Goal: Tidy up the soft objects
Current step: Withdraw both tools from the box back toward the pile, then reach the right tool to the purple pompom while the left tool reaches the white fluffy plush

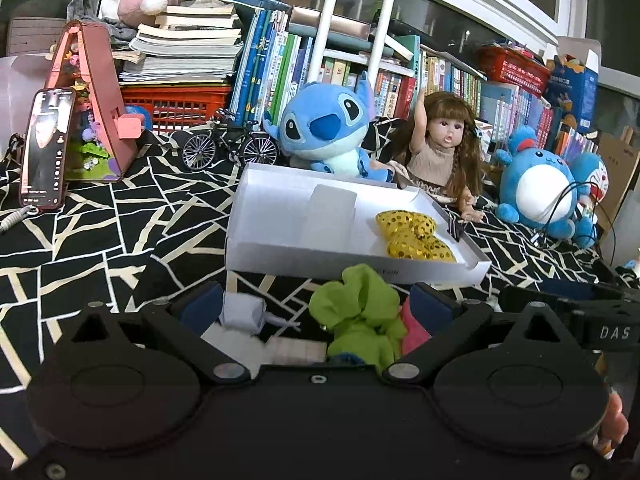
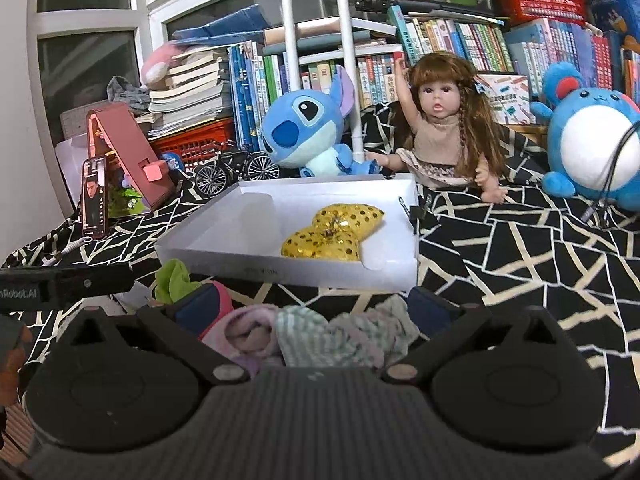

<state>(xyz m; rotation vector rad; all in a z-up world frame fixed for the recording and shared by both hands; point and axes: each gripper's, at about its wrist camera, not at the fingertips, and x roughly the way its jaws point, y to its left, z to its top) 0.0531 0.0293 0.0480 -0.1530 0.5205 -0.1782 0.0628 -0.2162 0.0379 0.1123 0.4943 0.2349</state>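
Green cloth (image 1: 360, 312) between spread left gripper (image 1: 320, 308) fingers, low over table.

The black body of the left gripper (image 1: 318, 312) covers the lower parts of the green cloth (image 1: 360, 312) and the pink cloth (image 1: 414, 326) just in front of the white box (image 1: 280, 248). The lettering on the box's near wall is too small to read, and the green cloth hides part of it. In the right wrist view, the right gripper (image 2: 316, 312) body hides the near edge of the striped cloth (image 2: 340, 336) in front of the box. Right of the box, the blue round plush (image 2: 592, 140) is cut off by the picture's edge. Book spines behind the box are too small to read.
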